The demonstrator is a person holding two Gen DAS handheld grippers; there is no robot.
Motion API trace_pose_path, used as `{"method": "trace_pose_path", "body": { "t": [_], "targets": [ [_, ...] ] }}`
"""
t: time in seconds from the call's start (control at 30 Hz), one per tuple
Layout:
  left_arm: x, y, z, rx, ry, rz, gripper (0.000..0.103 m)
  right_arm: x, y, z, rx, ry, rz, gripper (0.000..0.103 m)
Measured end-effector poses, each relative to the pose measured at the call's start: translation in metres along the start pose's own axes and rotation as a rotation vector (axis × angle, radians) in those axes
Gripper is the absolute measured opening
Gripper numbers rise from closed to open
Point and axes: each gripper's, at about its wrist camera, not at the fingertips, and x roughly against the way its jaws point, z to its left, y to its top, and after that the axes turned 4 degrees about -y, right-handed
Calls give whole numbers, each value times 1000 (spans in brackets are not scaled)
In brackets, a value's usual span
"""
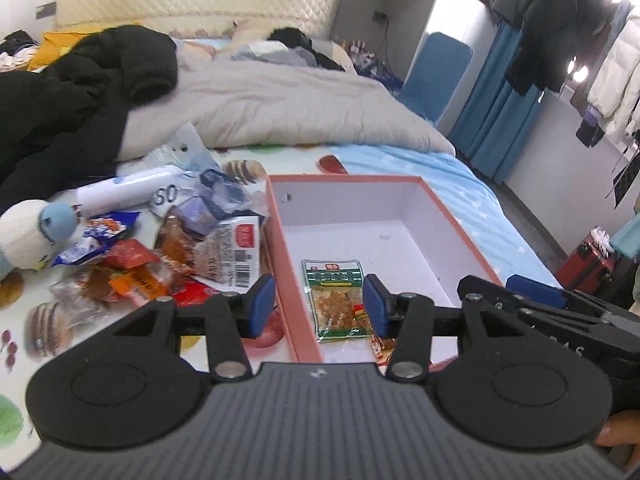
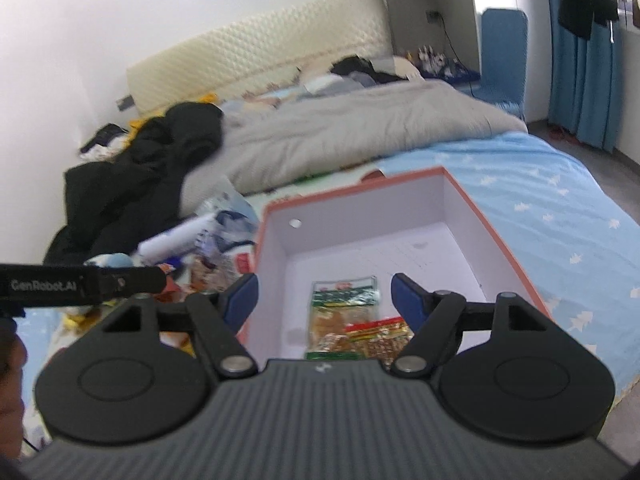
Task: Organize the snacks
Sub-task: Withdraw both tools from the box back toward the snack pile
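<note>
Both tongs stood over the near end of the pink-rimmed box [image 1: 280, 216] on the bed. Left tongs [image 1: 318, 308] spread, nothing between the blue pads. Right tongs [image 2: 324, 300] spread wider, also empty.

Two packets already lay flat on the box floor: a green-labelled packet [image 1: 336, 300], long axis running away from the cameras, and a smaller red-and-yellow packet [image 2: 380, 330] just beside it on its right, the two touching or overlapping at the near end. The rest of the box floor was bare.

The unsorted snack pile [image 1: 192, 256] lay on the bedsheet outside the box's left wall, just beside it. Seen from the left wrist, the pile sat ahead and to the left of the left tongs; from the right wrist it was farther left, across the box wall and partly behind the other tool's arm. Judgement: the left hand was the nearer one for the next pick. A white barcoded wrapper [image 1: 232, 252] lay at the pile's box-side edge, long axis roughly along the wall, probably the easiest reach. Packets overlapped, so pinching two at once was a risk.
</note>
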Motion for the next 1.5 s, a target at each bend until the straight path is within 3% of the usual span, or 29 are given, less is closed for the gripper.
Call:
{"method": "trace_pose_path", "body": {
  "t": [0.23,0.63,1.1,1.5],
  "targets": [
    [55,-27,12,22,38,-58,54,38,-9,26,19,57,-55,75],
    [113,-82,49,74,146,-75,54,67,-52,73,74,125,-75,75],
    [131,-128,63,157,212,-79,54,86,-96,103,127,209,-46,75],
    [133,-150,78,201,214,-57,54,91,-119,114,161,227,-17,75]
  ]
}}
